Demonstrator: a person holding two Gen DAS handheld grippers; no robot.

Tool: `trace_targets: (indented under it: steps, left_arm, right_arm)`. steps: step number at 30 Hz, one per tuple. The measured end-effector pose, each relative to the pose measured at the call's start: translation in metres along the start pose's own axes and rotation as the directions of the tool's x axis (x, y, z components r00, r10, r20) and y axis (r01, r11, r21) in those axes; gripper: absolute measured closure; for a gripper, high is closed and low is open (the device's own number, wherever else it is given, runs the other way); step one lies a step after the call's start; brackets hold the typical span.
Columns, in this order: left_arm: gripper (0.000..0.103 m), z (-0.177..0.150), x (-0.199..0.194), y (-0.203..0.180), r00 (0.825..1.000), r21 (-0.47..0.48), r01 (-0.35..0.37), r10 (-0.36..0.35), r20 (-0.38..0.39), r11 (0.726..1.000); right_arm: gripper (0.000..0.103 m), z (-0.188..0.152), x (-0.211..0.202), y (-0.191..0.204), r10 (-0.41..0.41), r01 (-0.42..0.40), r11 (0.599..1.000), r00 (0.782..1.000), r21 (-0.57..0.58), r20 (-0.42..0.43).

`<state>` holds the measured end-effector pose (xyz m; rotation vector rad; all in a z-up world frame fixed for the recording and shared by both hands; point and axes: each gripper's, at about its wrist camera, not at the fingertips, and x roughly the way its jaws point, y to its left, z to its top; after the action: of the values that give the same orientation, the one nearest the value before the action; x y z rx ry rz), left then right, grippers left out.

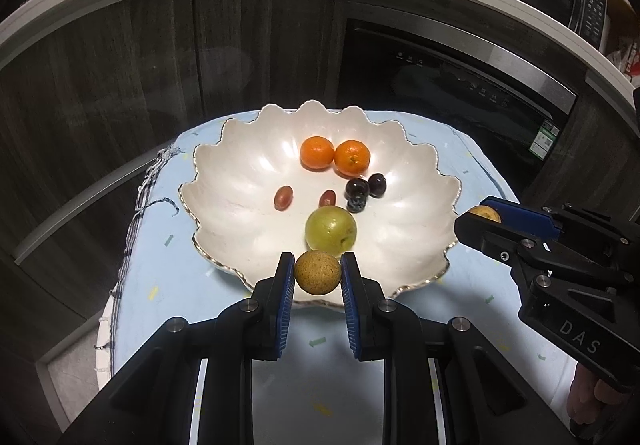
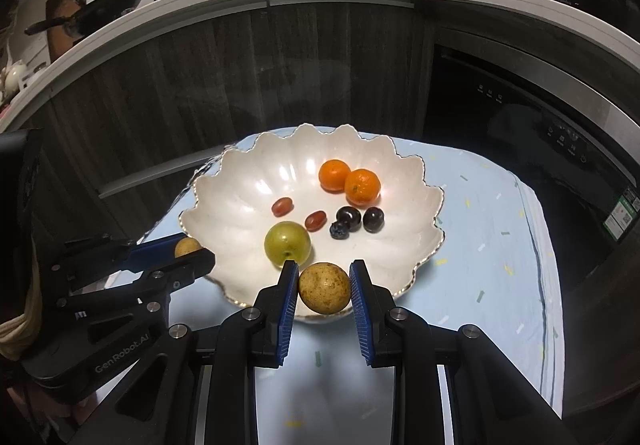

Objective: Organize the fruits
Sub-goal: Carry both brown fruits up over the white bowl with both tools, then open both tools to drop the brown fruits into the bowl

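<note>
Two tongs are each clamping a small round fruit near the front rim of a scalloped white bowl (image 1: 248, 165). Left tongs (image 1: 318, 273) are pinching a speckled brown longan (image 1: 318, 272) between blue pads; right tongs (image 2: 325, 287) are gripping a yellower longan (image 2: 325, 288). Just beyond, inside the bowl, a green fruit (image 1: 331, 228) is lying nearest, then two reddish grape tomatoes (image 1: 283, 197), three dark berries (image 1: 362, 191) clustering together, and two oranges (image 1: 334, 156) touching side by side farthest back. Bowl is sitting on a pale blue cloth (image 1: 472, 149) covering the counter.
</note>
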<state>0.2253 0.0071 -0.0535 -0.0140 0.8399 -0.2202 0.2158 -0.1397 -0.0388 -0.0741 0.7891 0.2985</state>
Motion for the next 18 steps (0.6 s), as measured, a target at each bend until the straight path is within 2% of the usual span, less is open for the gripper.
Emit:
trace_targets:
  steps: [18]
  left_arm:
    - [0.079,0.016,0.032,0.020,0.999,-0.035,-0.023,0.022,-0.028,0.999]
  right_arm:
    - [0.075,0.015,0.039,-0.008,-0.022,0.023,1.000,0.998,0.020,-0.051]
